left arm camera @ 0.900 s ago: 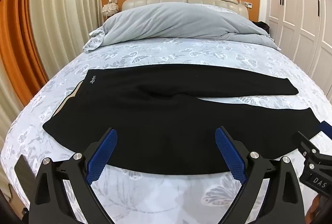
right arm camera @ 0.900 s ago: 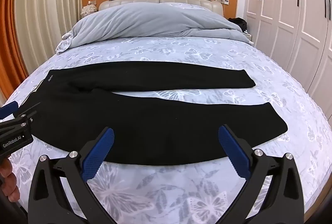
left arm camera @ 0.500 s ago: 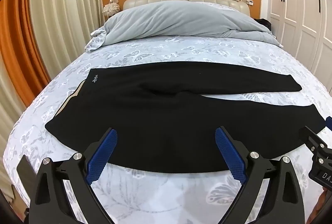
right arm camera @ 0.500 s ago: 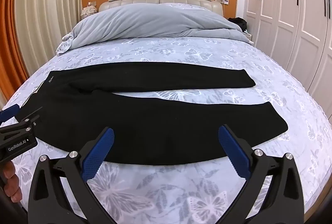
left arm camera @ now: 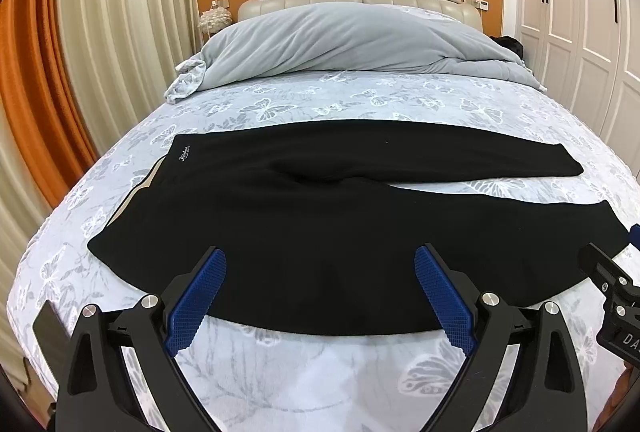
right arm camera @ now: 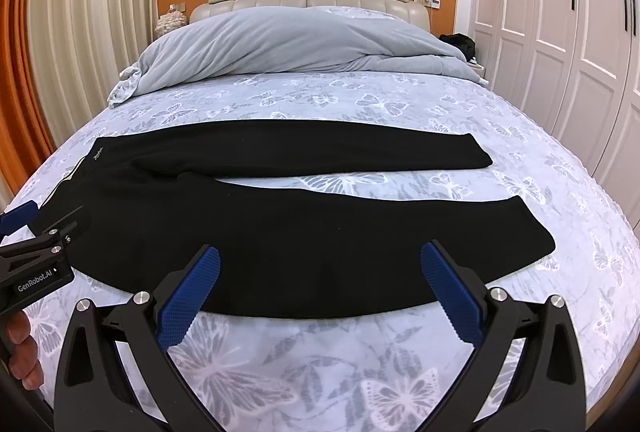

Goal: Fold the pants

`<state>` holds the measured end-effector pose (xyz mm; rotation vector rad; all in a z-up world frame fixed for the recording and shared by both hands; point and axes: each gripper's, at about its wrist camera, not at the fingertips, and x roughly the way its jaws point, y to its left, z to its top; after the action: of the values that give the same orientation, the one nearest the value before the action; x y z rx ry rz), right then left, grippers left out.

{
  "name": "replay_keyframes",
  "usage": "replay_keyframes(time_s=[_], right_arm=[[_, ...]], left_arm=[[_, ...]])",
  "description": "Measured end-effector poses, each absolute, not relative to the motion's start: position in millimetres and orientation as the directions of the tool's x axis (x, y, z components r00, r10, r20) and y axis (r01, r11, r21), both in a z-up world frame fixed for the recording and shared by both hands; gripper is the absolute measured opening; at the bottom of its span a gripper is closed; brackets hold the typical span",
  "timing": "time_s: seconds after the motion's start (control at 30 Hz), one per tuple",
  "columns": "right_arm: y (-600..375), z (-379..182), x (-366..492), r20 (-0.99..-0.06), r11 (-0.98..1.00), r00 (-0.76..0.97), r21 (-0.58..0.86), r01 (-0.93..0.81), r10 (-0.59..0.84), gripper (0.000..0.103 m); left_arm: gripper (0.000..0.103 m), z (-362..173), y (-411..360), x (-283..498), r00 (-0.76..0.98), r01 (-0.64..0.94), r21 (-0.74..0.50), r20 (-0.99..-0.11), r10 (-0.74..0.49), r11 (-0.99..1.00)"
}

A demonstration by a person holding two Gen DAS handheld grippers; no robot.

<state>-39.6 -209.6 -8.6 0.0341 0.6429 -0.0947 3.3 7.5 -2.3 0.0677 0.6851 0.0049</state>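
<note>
Black pants [left arm camera: 320, 216] [right arm camera: 280, 228] lie spread flat across the bed, waistband to the left, the two legs reaching right in a narrow V. My left gripper [left arm camera: 320, 272] hovers open above the near edge of the seat and thigh, nothing between its blue pads [left arm camera: 196, 296]. My right gripper [right arm camera: 320, 268] hangs open over the near leg's lower edge, also with nothing in it. Each gripper shows at the edge of the other's view: the right one's black body [left arm camera: 616, 296] in the left wrist view and the left one's [right arm camera: 36, 272] in the right wrist view.
The bed has a butterfly-print sheet [right arm camera: 360, 372]. A grey duvet [left arm camera: 340, 40] is bunched at the headboard end. Curtains [left arm camera: 100, 52] hang on the left, white wardrobe doors [right arm camera: 560, 32] stand on the right. A person's fingers [right arm camera: 22, 356] hold the left gripper.
The left wrist view has shifted slightly, so the pants sit a little lower and more to the right in it. The right gripper has barely moved. Both stay open.
</note>
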Motion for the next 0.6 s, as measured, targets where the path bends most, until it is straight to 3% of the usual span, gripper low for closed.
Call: replay_keyframes(time_s=[0.6], right_arm=[[-210.8, -9.4, -39.6, -0.604, 0.995, 0.794, 0.008, 0.098, -0.073, 0.098]], left_arm=[[0.093, -4.8, 7.0, 8.9, 0.775, 0.01, 0.081, -0.631, 0.043, 0.997]])
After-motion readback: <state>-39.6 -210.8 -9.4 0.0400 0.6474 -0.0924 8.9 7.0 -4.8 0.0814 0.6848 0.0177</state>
